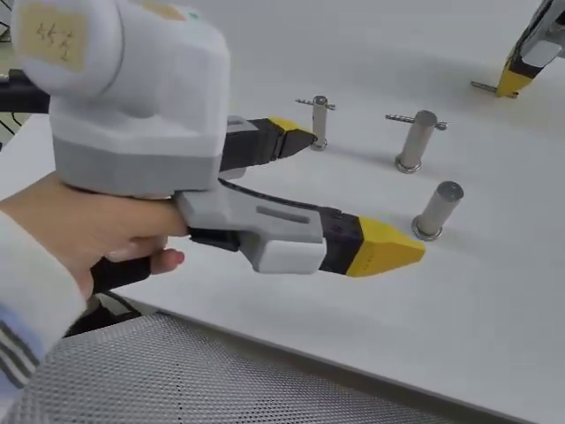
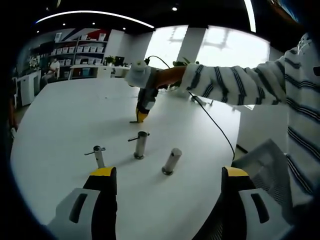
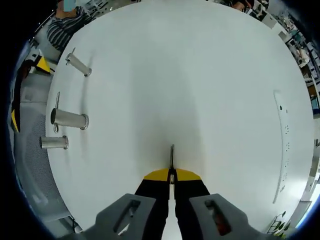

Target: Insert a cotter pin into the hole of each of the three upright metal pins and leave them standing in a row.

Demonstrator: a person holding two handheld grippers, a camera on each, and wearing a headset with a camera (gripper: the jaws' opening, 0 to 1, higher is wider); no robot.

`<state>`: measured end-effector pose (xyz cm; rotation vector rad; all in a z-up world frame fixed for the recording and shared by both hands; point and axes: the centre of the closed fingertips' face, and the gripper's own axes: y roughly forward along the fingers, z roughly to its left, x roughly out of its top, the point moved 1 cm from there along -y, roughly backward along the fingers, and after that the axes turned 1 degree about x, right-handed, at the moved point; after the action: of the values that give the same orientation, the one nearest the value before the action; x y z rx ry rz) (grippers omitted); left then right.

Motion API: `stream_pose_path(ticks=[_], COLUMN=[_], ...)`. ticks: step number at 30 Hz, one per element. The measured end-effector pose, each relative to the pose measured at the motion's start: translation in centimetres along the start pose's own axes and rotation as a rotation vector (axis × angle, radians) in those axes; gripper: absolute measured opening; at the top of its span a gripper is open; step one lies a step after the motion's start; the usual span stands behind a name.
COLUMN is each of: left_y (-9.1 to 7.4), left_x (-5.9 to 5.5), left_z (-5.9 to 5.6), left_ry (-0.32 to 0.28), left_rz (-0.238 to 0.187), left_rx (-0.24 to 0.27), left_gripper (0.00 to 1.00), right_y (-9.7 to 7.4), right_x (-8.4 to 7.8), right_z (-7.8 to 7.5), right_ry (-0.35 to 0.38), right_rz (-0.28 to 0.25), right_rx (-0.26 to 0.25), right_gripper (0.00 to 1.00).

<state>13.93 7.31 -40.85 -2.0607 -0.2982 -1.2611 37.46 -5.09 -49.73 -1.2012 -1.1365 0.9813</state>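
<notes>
Three metal pins (image 1: 415, 141): upright on the white bench (image 1: 380, 44).
Left claw (image 1: 364, 194): wide open, low beside the pins.
Left pin (image 1: 320, 122): a cotter pin (image 1: 309, 102) passes through its top.
Middle pin (image 1: 413, 146): a second cotter pin (image 1: 399, 117) through its top.
Right pin (image 1: 439, 210): just beside the left claw's yellow tip.
Right claw (image 1: 512, 84): closed on a third cotter pin (image 1: 484, 87), well apart from the pins.
</notes>
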Motion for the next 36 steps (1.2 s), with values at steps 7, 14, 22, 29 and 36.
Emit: stream_pose_path(ticks=[7, 14, 22, 29, 36], left_y=[0.1, 0.1, 0.4, 0.8, 1.4], left_x=[0.1, 0.9, 0.9, 2.2, 3.1], left_z=[0.3, 0.4, 0.4, 0.2, 0.7], left_ry=[0.004, 0.009, 0.013, 0.032, 0.049], left_rz=[0.011, 0.001, 0.017, 0.012, 0.006], left_rx=[0.020, 0.023, 0.024, 0.020, 0.023], left_gripper=[0.83, 0.80, 0.78, 0.77, 0.73], right_y=[-0.1, -2.1, -5.1, -7.1, -8.5], right_x=[-0.3, -0.6, -1.1, -2.0, -1.8], right_z=[0.0, 0.0, 1.6, 3.9, 7.1], right_ry=[0.053, 0.036, -0.044, -0.069, -0.093], right_rz=[-0.038, -0.121, -0.270, -0.336, -0.454], right_rx=[-0.015, -0.102, -0.148, -0.190, -0.192], right_gripper=[0.00, 0.00, 0.00, 0.00, 0.00])
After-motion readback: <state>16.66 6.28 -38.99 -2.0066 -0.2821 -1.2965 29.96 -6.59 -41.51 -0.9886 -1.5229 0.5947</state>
